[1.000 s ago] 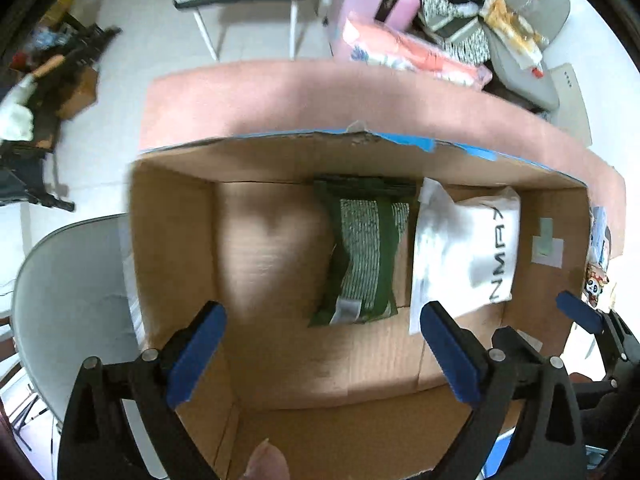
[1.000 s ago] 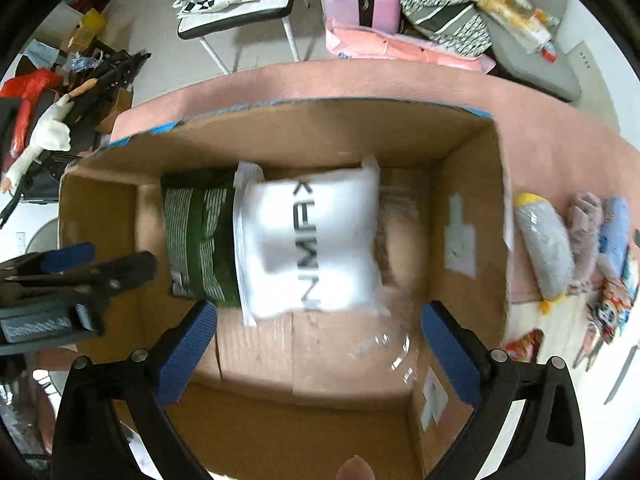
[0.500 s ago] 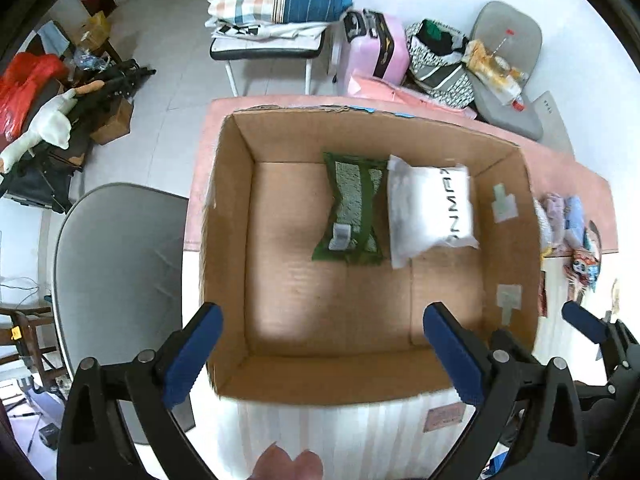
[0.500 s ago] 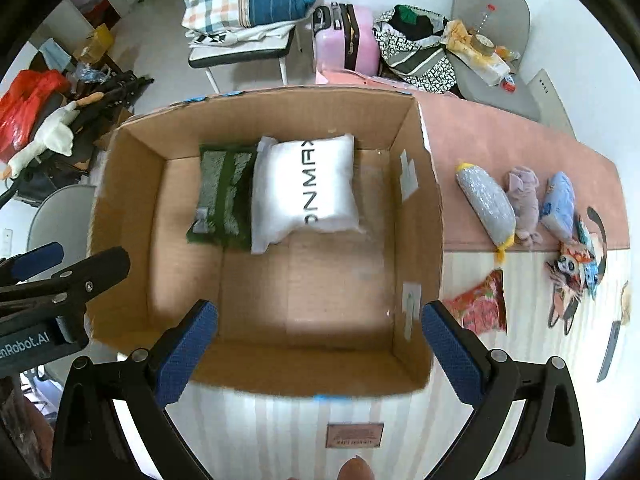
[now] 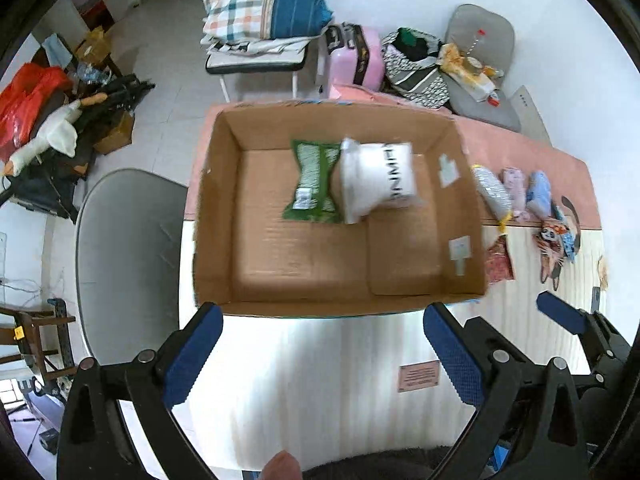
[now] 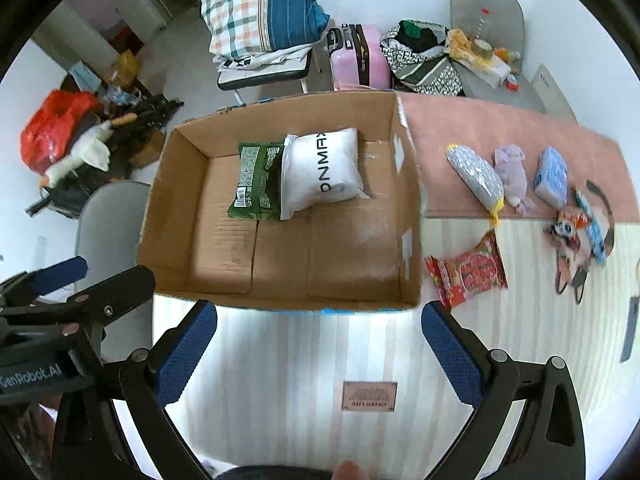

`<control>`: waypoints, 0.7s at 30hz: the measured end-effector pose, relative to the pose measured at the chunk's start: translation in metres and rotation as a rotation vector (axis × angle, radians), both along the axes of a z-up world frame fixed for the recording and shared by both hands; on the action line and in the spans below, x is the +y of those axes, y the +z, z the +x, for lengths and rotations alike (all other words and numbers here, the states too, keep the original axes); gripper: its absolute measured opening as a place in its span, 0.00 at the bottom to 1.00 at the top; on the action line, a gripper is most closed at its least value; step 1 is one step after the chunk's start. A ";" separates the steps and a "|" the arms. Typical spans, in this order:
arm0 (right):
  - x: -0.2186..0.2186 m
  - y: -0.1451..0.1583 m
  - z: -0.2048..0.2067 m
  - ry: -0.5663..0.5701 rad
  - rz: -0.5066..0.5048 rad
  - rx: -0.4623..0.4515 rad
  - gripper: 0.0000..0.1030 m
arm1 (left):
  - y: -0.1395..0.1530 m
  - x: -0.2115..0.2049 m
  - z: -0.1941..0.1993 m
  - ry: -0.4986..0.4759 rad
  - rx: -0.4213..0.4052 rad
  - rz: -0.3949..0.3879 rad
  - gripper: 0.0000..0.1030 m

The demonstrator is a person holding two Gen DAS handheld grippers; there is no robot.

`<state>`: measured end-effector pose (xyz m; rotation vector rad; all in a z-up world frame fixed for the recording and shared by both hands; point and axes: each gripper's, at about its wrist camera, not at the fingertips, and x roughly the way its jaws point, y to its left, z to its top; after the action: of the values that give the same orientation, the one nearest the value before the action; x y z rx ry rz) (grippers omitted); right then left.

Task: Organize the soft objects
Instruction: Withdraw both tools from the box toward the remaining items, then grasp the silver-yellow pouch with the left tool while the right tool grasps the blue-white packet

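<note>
An open cardboard box stands on the table. Inside lie a green packet and a white pillow pack, side by side at the far end. To the right of the box lie a silver pouch, a lilac soft toy, a blue pack, a red snack packet and a cat-print item. My left gripper and my right gripper are both open and empty, held above the table in front of the box.
A pink cloth covers the far part of the table. A grey chair stands to the left. Behind are a chair with a plaid pillow, a pink suitcase and floor clutter.
Both grippers have pulled back and up out of the box, from just over the packets to in front of its near wall. The white pack and green packet stay inside.
</note>
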<state>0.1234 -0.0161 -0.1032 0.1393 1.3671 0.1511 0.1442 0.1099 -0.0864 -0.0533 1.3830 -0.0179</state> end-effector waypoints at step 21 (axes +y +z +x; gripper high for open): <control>-0.354 -0.064 0.112 -0.399 -0.009 0.112 1.00 | -0.159 -0.259 0.191 -0.005 0.345 -0.112 0.84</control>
<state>0.2349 -0.3701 -0.1677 0.4143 1.4240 -0.1995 0.3351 -0.1494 -0.2449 -0.1521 1.7259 -0.0936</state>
